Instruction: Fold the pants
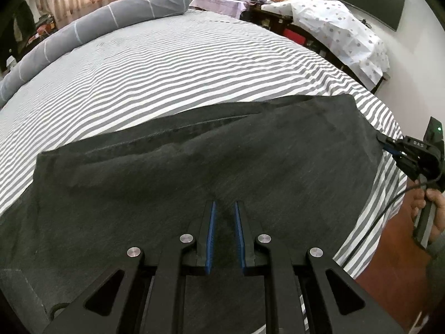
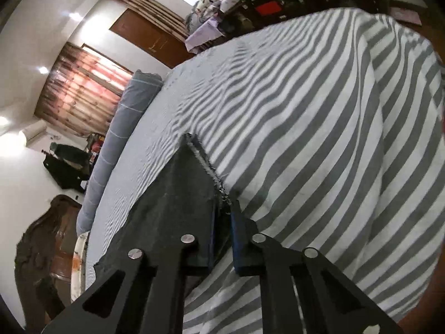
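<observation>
Right gripper point(image 2: 224, 222) is pinching the frayed hem corner of the dark pants point(image 1: 194, 167) near the bed's point(image 1: 167, 64) right edge, likely readying a fold. Left gripper point(image 1: 224, 222) is nipping a ridge of cloth, jaws nearly together, anchoring the near edge. Pants are lying flat across the striped sheet. No containers showing.

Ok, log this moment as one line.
task: fold pants | pants: flat on striped bed | left tool: gripping near edge | right tool: shut on frayed hem corner
</observation>
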Tool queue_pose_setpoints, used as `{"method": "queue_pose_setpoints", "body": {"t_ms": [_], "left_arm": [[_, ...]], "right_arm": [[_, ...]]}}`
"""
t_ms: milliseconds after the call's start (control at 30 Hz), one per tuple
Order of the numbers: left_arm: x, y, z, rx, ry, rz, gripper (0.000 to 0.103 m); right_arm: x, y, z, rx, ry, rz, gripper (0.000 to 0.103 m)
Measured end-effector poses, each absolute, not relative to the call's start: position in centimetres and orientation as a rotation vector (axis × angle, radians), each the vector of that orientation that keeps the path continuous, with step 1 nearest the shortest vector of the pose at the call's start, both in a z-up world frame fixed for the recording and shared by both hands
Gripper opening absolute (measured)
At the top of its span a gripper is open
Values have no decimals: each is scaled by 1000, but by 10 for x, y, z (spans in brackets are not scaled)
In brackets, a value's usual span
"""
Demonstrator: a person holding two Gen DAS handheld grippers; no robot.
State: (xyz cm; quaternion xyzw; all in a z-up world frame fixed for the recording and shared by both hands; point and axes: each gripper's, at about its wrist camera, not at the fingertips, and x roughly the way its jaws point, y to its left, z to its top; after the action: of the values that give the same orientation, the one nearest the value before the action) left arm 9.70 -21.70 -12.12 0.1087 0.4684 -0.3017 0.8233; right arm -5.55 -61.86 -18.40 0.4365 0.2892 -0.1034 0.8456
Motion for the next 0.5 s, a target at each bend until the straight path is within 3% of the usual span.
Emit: {"method": "queue_pose_setpoints", "body": {"t_ms": [133,267,367,433,500], "left_arm": [[99,-232,-125,239,993,-661,15],[102,-243,-127,226,998,-678,15],[101,-248,-128,224,999,-689,15],[99,-253,-130,235,999,-701,15],[97,-258,-134,257,1004,-706,15]], "right_arm": [[-56,-614,-176,908,615,-183,8],[-45,-618,-185,921,660,-205,18],[-42,-619,-194,942,661,-202,19],[-45,-618,-198,953,651,-196,19],[-43,-618,-196,963,651,-184,10]]}}
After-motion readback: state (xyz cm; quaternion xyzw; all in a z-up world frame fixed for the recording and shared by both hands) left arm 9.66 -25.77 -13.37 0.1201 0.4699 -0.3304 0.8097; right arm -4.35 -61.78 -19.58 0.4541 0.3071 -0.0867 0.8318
